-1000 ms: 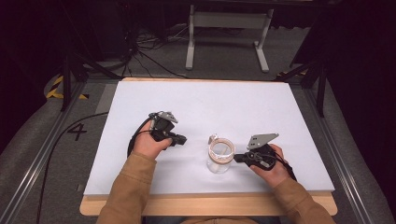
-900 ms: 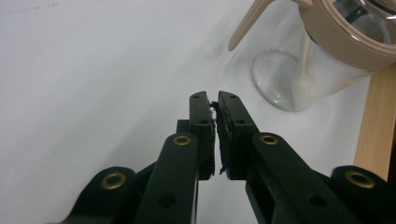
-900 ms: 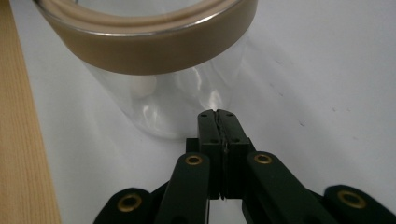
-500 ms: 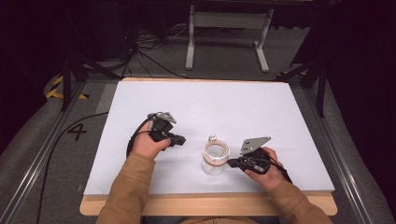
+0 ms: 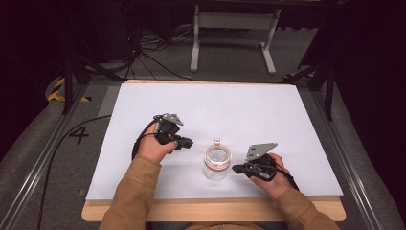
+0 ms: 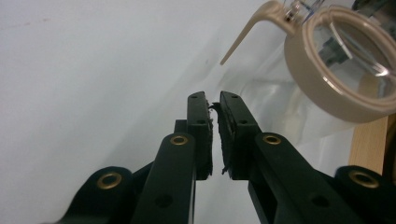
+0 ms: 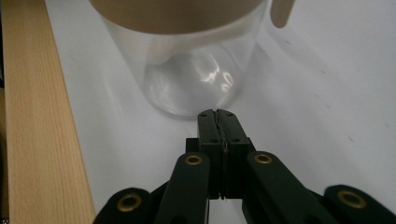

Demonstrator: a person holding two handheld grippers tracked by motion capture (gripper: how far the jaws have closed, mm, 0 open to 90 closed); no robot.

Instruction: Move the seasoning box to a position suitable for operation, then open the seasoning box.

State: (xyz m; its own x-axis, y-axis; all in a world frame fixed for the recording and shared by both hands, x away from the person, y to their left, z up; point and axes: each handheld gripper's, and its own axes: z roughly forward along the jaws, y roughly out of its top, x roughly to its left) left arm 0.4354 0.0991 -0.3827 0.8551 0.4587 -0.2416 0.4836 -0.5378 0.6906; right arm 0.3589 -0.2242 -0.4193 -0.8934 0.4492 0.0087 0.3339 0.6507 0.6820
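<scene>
A clear glass jar (image 5: pixel 218 164) with a tan rim and a tan clasp stands upright on the white tabletop (image 5: pixel 215 110), near the front edge. My left gripper (image 5: pixel 187 143) lies to the left of the jar, pointing toward it. In the left gripper view its jaws (image 6: pixel 213 95) stand a narrow slit apart with nothing between them, and the jar (image 6: pixel 345 70) sits ahead to the right. My right gripper (image 5: pixel 236 168) is at the jar's right side, low by its base. Its jaws (image 7: pixel 218 112) are pressed together, empty, with their tips right at the foot of the jar (image 7: pixel 187 74).
The table's wooden front edge (image 5: pixel 215 211) runs just behind both hands. Bare white surface spreads behind and to both sides of the jar. A grey metal stand (image 5: pixel 234 28) and cables lie on the floor beyond the table.
My right gripper has shifted a little left and toward the near edge, closer to the jar's base. The left hand has stayed put.
</scene>
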